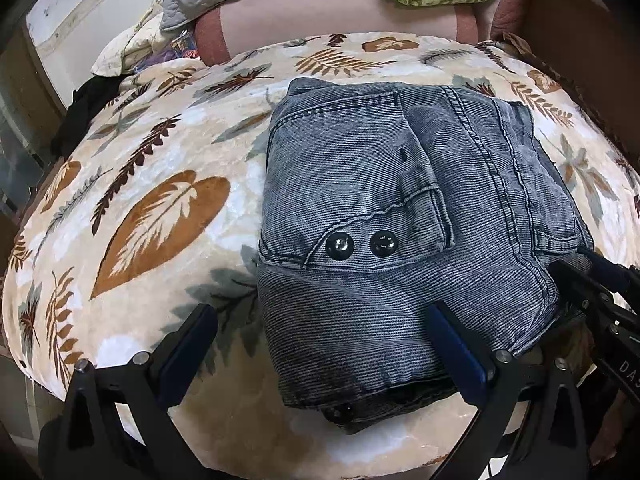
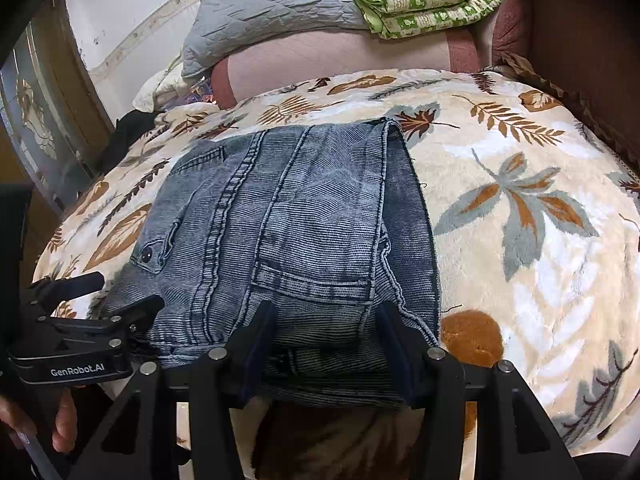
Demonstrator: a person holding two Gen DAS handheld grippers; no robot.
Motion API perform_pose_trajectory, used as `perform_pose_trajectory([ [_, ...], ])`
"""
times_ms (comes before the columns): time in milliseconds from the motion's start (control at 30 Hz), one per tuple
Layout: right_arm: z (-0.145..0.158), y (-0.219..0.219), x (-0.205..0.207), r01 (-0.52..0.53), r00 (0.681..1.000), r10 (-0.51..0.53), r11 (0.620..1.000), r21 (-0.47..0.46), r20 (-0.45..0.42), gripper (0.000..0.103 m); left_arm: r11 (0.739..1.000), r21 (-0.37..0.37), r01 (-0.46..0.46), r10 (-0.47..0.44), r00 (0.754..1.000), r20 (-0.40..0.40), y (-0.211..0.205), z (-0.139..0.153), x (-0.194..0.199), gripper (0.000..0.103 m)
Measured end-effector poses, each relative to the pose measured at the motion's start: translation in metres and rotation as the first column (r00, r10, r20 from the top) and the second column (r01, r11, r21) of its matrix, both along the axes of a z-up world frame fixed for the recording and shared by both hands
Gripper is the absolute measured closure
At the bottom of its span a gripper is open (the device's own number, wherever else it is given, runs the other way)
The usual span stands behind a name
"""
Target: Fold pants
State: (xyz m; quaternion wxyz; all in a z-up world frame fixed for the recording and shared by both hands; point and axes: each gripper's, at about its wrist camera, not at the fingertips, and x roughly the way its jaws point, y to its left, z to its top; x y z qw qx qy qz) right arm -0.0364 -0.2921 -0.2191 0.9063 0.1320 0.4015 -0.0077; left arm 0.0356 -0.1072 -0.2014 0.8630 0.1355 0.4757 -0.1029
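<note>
The grey-blue denim pants [image 1: 384,216] lie folded into a thick rectangular bundle on the leaf-patterned blanket [image 1: 140,220]; two black buttons face up. My left gripper [image 1: 320,332] is open at the bundle's near left edge, its right finger [image 1: 456,344] on the denim, its left finger on the blanket. In the right wrist view the pants [image 2: 304,232] fill the middle. My right gripper [image 2: 328,336] is open, its fingers straddling the bundle's near edge without pinching it. The left gripper [image 2: 100,296] shows at the left there; the right gripper [image 1: 592,280] shows at the right edge of the left wrist view.
A grey quilted pillow [image 2: 272,8] and a green patterned quilt [image 2: 424,0] lie at the back on a pink bolster [image 2: 340,60]. A brown cardboard wall [image 2: 592,60] stands at the right. A dark cloth [image 1: 84,108] lies at the blanket's left edge.
</note>
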Motion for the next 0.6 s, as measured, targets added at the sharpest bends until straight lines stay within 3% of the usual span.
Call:
perform_pose_trajectory([
  [600,0.0,0.0008,0.0009,0.003,1.0,-0.003,1.0,-0.003,-0.002,0.046,1.0,-0.01,0.002,-0.002,1.0,-0.005,0.0002,-0.0036,0.0035,0.0],
])
